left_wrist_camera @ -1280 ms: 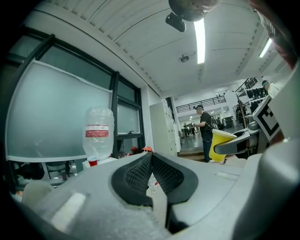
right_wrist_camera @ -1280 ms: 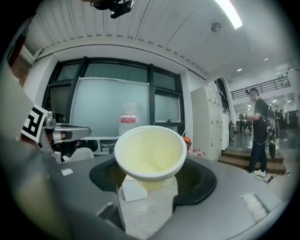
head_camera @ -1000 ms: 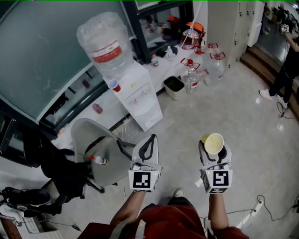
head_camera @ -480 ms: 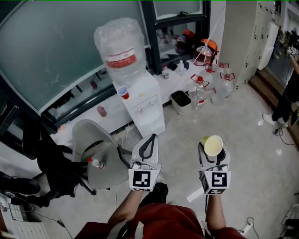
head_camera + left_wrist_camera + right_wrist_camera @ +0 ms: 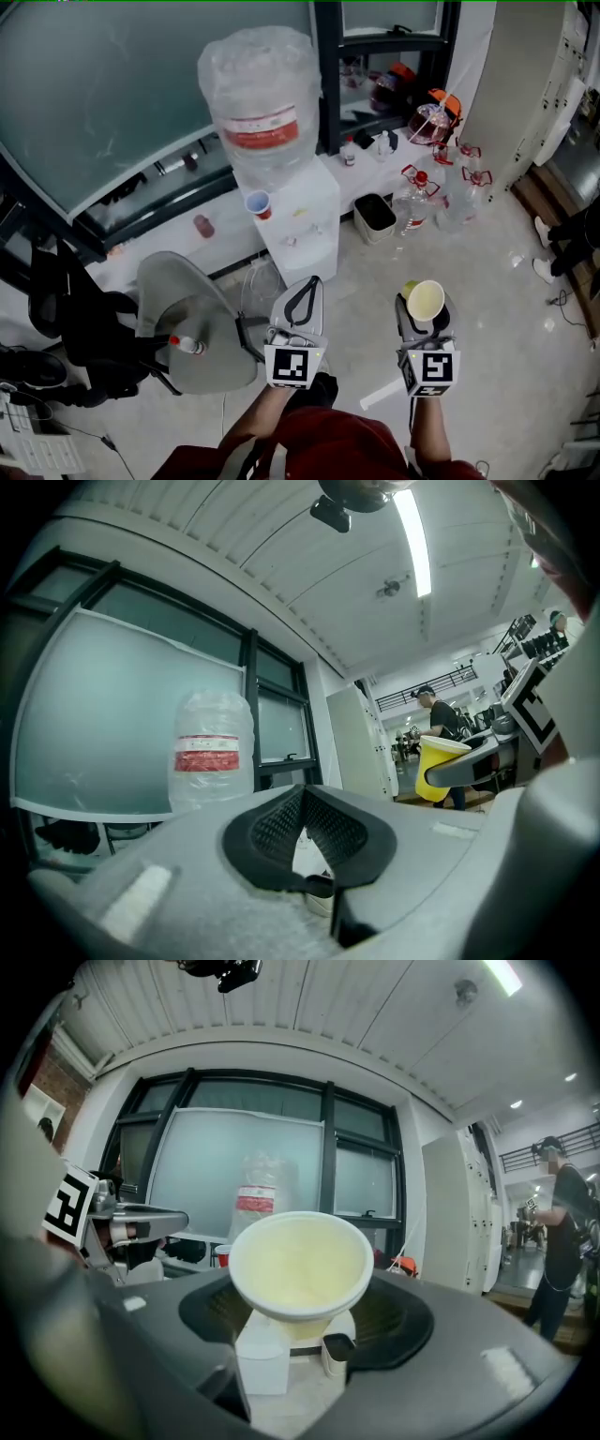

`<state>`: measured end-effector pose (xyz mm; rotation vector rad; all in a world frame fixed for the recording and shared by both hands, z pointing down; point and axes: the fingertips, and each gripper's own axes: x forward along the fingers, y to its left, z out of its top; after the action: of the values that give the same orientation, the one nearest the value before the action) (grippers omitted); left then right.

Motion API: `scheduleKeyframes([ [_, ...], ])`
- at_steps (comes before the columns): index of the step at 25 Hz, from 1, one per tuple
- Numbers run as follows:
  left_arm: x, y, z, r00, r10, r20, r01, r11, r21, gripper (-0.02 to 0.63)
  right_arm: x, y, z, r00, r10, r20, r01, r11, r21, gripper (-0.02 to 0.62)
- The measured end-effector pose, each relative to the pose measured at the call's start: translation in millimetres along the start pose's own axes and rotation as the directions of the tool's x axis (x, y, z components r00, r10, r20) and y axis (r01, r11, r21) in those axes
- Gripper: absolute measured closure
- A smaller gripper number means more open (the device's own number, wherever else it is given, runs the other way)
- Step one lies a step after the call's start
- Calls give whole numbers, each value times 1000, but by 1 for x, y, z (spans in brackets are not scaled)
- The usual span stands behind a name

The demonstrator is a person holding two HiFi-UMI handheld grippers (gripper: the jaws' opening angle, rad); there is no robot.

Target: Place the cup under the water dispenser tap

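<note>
Jaws: right gripper (image 5: 302,1324) clamping cup (image 5: 300,1269); left gripper (image 5: 302,803) staying shut, empty.
Change: drawing nearer water dispenser (image 5: 305,211); placing still pending.

The water dispenser (image 5: 302,220) now stands nearer the left tool (image 5: 307,286) and the right tool (image 5: 427,315) carrying the cup (image 5: 425,300).

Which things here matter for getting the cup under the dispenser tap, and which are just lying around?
For the job: yellow cup in the right gripper; water dispenser and its taps.
Lying about: red cup on the dispenser's top; grey chair with a small bottle; black bin; water jugs on the floor.
</note>
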<state>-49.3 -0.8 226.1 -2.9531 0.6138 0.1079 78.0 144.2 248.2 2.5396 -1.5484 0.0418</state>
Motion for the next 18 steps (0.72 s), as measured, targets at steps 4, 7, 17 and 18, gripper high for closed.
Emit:
scheduleKeyframes([
  [4,36,41,-15,1000,21,-23,-21,1000,-3,611,65,14,7,999,43,-6,-43,999,4,302],
  [7,56,70,-25,998,51,-39,-52,998,-17,611,107,29,12,996,89,-13,-89,996,0,302],
  [17,82,141,-44,981,184,-63,-186,982,-25,611,197,71,23,974,226,-27,-226,974,-4,302],
  [18,83,145,-45,978,200,-64,-202,979,-22,611,204,74,24,970,243,-24,-243,970,-4,302],
])
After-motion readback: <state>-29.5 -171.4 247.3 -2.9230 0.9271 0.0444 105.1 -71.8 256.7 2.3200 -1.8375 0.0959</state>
